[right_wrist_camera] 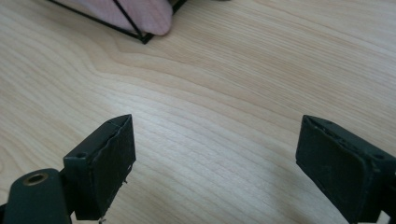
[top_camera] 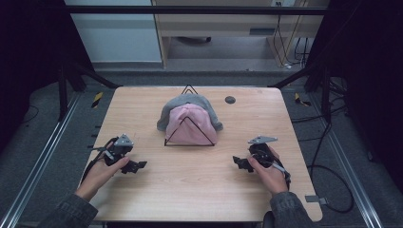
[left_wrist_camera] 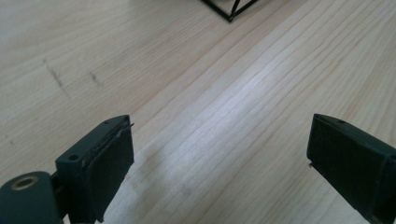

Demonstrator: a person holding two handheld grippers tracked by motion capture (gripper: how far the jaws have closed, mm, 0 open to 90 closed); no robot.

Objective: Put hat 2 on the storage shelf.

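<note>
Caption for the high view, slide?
Open grippers, left and right, flank pink and grey cloths on a wire frame.

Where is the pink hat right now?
In the high view, the pink hat sits mid-table on a black wire stand, with a grey hat behind it, beyond both grippers.

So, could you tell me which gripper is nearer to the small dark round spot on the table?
Right. The right gripper lies nearly straight toward the person from the dark round spot; the left gripper is as far back but well off to its left.
</note>
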